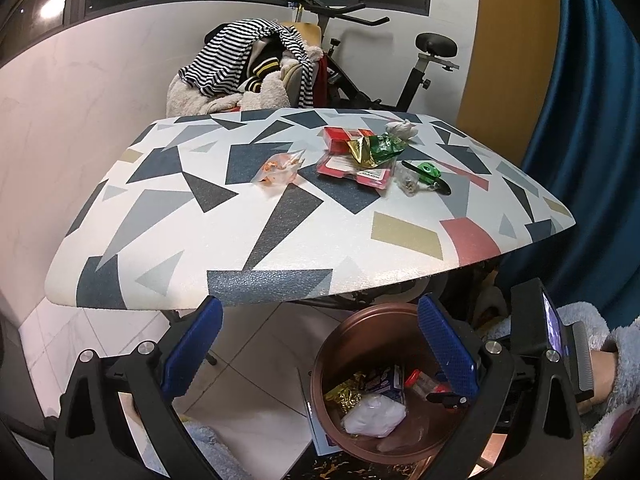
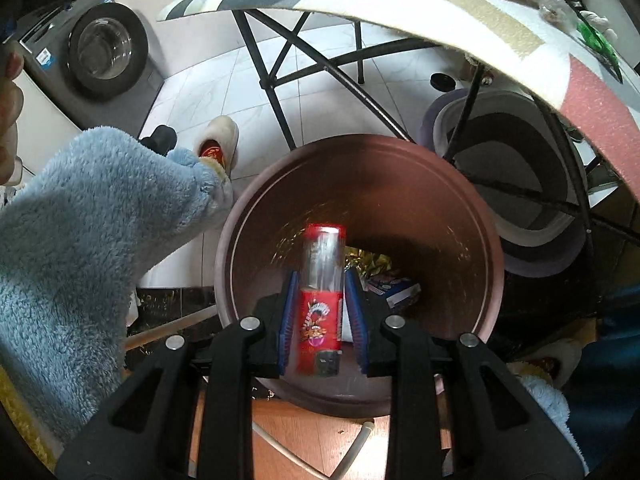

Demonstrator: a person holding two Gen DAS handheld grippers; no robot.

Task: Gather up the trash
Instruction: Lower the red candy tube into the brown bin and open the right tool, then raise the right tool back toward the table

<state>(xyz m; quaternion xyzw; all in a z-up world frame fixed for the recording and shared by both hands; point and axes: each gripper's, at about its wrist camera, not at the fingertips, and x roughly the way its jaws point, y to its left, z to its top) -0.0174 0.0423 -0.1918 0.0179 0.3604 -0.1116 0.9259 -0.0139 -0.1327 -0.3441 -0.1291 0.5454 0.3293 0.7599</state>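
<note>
My right gripper (image 2: pixel 320 276) points down into the brown round bin (image 2: pixel 440 168). A clear tube with a red label (image 2: pixel 320 320) stands between its blue pads, blurred, with a thin gap at the right pad. My left gripper (image 1: pixel 320 304) is open and empty, just under the near edge of the patterned table (image 1: pixel 280 248) and above the bin (image 1: pixel 340 340). In the bin lie a white wad (image 1: pixel 376 416), a gold wrapper (image 1: pixel 344 394) and a small box (image 1: pixel 384 380). On the table lie an orange wrapper (image 1: pixel 280 170), red packs (image 1: pixel 344 166), a green-gold wrapper (image 1: pixel 378 148), a tissue (image 1: pixel 402 128) and a green item (image 1: pixel 426 172).
Black crossed table legs (image 2: pixel 280 80) stand just behind the bin. A round pet bed (image 2: pixel 528 200), a slipper (image 2: pixel 218 140) and a washing machine (image 2: pixel 104 52) are on the tiled floor. A clothes-heaped chair (image 1: pixel 248 76) and an exercise bike (image 1: pixel 420 68) stand behind the table.
</note>
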